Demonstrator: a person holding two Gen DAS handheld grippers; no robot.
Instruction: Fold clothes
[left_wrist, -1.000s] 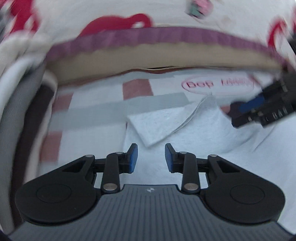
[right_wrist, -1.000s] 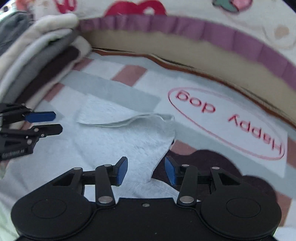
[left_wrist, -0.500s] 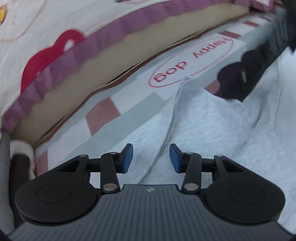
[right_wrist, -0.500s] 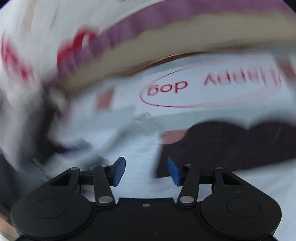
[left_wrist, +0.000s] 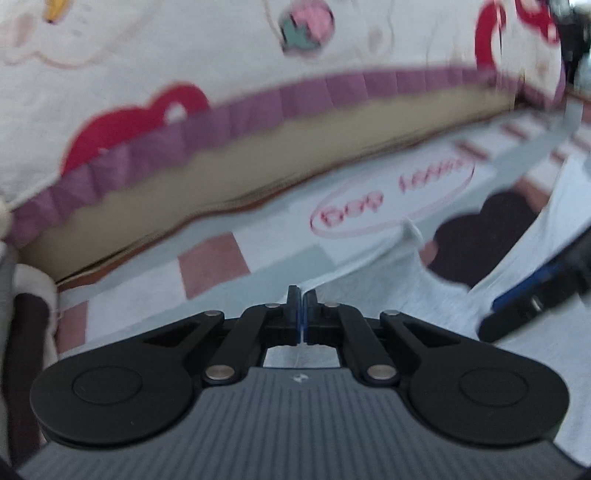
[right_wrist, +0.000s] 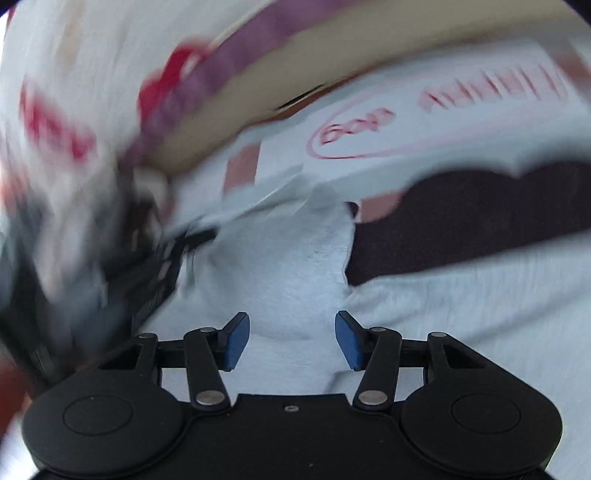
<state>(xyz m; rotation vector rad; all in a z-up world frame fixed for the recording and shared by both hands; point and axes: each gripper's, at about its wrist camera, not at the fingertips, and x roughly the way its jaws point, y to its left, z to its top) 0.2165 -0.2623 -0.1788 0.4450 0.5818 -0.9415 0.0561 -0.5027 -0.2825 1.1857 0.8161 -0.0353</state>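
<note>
A light grey garment (left_wrist: 413, 291) lies on a patterned mat with a red "Happy dog" print (left_wrist: 391, 199). My left gripper (left_wrist: 302, 314) is shut on an edge of the garment, which runs up from between its blue pads. The right gripper (left_wrist: 535, 299) shows at the right of the left wrist view, low over the cloth. In the right wrist view the right gripper (right_wrist: 291, 339) is open, over the grey garment (right_wrist: 288, 280), with nothing between its pads. The left gripper (right_wrist: 162, 266) appears blurred at the left.
A cushion with a purple frill (left_wrist: 258, 110) and red shapes stands along the back of the mat. A stack of folded clothes (left_wrist: 22, 317) sits at the far left. A dark brown patch (right_wrist: 461, 218) of the mat shows beside the garment.
My left gripper has gone from open to shut on the garment's edge. The right gripper stays open and has swung left over the cloth; both views are blurred by motion.
</note>
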